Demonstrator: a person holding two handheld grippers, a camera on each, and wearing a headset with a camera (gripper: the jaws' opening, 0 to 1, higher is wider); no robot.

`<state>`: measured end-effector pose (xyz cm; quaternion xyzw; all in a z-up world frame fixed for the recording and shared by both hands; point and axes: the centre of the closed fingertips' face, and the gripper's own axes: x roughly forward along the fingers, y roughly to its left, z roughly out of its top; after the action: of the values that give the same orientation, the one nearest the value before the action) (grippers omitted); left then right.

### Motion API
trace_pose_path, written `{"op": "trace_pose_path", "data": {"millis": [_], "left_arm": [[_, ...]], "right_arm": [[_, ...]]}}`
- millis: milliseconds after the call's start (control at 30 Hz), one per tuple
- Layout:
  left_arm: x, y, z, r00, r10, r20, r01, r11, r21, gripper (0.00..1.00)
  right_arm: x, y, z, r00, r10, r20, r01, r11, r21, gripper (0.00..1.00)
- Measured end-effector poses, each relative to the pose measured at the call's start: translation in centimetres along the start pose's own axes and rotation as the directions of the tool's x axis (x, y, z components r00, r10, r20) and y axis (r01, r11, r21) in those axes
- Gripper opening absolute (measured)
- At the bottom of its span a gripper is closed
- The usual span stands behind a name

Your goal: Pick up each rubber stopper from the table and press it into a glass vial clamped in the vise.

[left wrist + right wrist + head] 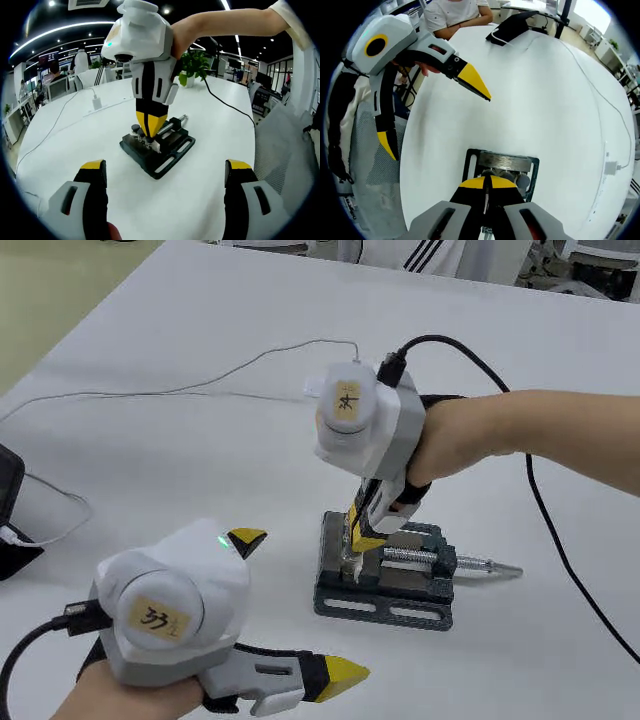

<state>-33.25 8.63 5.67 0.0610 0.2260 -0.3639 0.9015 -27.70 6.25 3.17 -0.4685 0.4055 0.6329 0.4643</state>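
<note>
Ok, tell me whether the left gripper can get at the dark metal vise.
Probably yes for its near side: the open left gripper hovers apart from the dark metal vise with bare white table between. The vise's top looks blocked, since the right gripper stands over it, shut.
</note>
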Motion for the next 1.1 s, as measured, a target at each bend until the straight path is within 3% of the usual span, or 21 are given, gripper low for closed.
{"op": "trace_pose_path", "data": {"millis": [200,333,500,600,700,767,800,833,867,900,933,1033,1067,1100], "left_arm": [[-0.4,0.1,-0.3,0.9999,0.014,-0.005,-0.014,1.0,-0.003,0.98],[-0.5,0.0,-0.4,0.9998,0.019,-0.008,-0.019,1.0,-0.003,0.98],[-0.6,-0.1,-0.6,0.9998,0.018,-0.01,-0.018,1.0,-0.005,0.98],[-0.7,-0.2,-0.7,0.9998,0.017,-0.01,-0.017,1.0,-0.006,0.98],[-0.7,-0.3,-0.7,0.9998,0.015,-0.01,-0.015,1.0,-0.006,0.99],[-0.7,-0.4,-0.8,0.9999,0.013,-0.011,-0.013,1.0,-0.004,0.99],[-0.7,-0.3,-0.8,0.9998,0.015,-0.01,-0.015,1.0,-0.007,0.99],[-0.7,-0.3,-0.8,0.9999,0.015,-0.008,-0.015,1.0,-0.01,0.99],[-0.7,-0.3,-0.8,0.9999,0.014,-0.008,-0.014,1.0,-0.011,0.99],[-0.7,-0.2,-0.8,0.9998,0.015,-0.011,-0.015,1.0,-0.008,0.99],[-0.7,-0.1,-0.8,0.9998,0.017,-0.011,-0.017,1.0,-0.008,0.99],[-0.8,0.1,-0.7,0.9998,0.018,-0.007,-0.019,1.0,-0.007,0.99],[-0.9,0.2,-0.7,0.9998,0.021,-0.008,-0.021,1.0,-0.005,0.99],[-0.9,0.3,-0.7,0.9998,0.021,-0.008,-0.021,1.0,-0.005,0.99]], "right_arm": [[0.1,-0.3,0.0,0.9976,-0.032,0.061,0.032,0.999,0.0,0.0],[-0.1,-0.6,-0.1,0.988,-0.084,0.13,0.08,0.996,0.033,0.01],[-0.4,0.4,-0.8,0.9659,-0.134,0.222,0.116,0.989,0.094,0.31],[-0.4,1.5,-1.6,0.9506,-0.155,0.269,0.115,0.981,0.158,0.39],[-0.7,2.2,-2.7,0.9272,-0.207,0.312,0.143,0.966,0.214,0.48],[-0.8,2.5,-3.7,0.911,-0.252,0.326,0.163,0.947,0.277,0.54],[-1.0,2.7,-3.9,0.8927,-0.281,0.352,0.167,0.932,0.322,0.58],[-1.0,3.0,-4.1,0.8823,-0.289,0.371,0.158,0.925,0.345,0.6],[-1.0,3.3,-4.4,0.8769,-0.3,0.376,0.156,0.917,0.368,0.63],[-0.9,3.9,-5.2,0.8801,-0.305,0.363,0.167,0.916,0.366,0.67],[-0.9,4.0,-5.6,0.8735,-0.326,0.362,0.181,0.907,0.38,0.7],[-1.1,4.7,-6.6,0.8485,-0.383,0.366,0.181,0.859,0.479,0.87],[-1.4,4.8,-6.8,0.8278,-0.409,0.384,0.196,0.852,0.485,0.91],[-1.5,4.9,-7.2,0.8222,-0.426,0.377,0.21,0.843,0.496,0.95]]}}
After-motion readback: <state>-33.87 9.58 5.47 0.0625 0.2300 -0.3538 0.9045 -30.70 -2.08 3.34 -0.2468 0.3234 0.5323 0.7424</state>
